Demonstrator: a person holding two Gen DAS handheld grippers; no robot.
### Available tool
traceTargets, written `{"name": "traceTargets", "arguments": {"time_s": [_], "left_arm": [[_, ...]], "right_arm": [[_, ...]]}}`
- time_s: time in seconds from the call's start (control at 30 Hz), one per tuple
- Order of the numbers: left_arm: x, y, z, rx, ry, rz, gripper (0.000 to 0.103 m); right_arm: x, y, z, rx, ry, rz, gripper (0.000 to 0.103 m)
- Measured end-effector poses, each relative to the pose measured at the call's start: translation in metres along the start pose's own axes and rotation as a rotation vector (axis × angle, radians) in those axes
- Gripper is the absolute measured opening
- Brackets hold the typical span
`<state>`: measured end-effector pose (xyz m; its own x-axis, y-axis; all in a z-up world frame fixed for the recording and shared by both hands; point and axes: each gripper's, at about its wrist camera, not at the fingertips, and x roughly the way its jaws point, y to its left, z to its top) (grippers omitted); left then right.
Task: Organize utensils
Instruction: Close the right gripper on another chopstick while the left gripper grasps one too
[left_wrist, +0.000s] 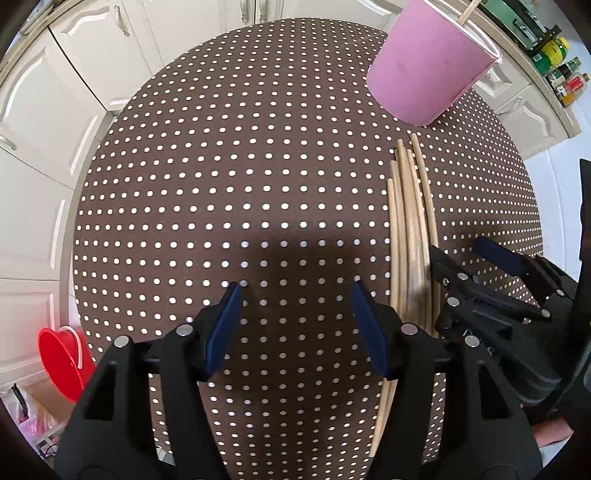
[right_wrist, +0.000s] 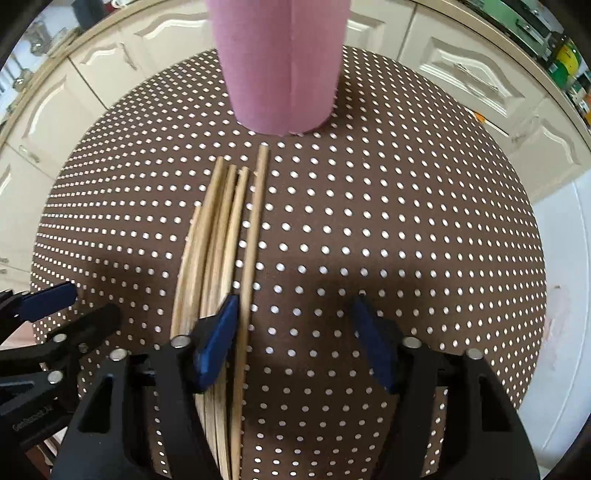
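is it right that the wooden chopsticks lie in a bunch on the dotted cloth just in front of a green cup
Not quite: the cup is pink, not green, as the right wrist view shows. The rest holds: the wooden chopsticks lie in a bunch on the dotted cloth, just in front of the cup.

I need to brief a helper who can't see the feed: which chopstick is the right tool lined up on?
Start at the pink cup on the dotted brown tablecloth. Just in front of it lies a bundle of wooden chopsticks. The one meant is the rightmost chopstick, lying slightly apart and reaching closest to the cup.
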<state>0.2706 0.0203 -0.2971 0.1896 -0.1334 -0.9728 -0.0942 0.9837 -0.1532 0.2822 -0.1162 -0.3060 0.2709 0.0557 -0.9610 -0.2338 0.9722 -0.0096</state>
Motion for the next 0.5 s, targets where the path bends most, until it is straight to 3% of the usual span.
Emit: {"name": "traceTargets", "arguments": {"time_s": [0.03, 0.1, 0.23, 0.5], "left_arm": [[0.001, -0.001, 0.001, -0.001, 0.001, -0.006, 0.061], [-0.001, -0.005, 0.003, -0.004, 0.0, -0.017, 0.061], [0.005, -0.014, 0.006, -0.003, 0.013, -0.044, 0.061], [0.016, -0.046, 0.011, 0.055, 0.022, -0.059, 0.061]], "right_arm": [[-0.001, 0.002, -0.001, -0.007, -0.012, 0.006, 0.039], [-0.002, -0.002, -0.002, 0.0, -0.024, 0.021, 0.028], [-0.003, -0.014, -0.004, 0.029, -0.027, 0.06, 0.014], [-0.011, -0.062, -0.006, 0.204, -0.034, 0.236, 0.006]]}}
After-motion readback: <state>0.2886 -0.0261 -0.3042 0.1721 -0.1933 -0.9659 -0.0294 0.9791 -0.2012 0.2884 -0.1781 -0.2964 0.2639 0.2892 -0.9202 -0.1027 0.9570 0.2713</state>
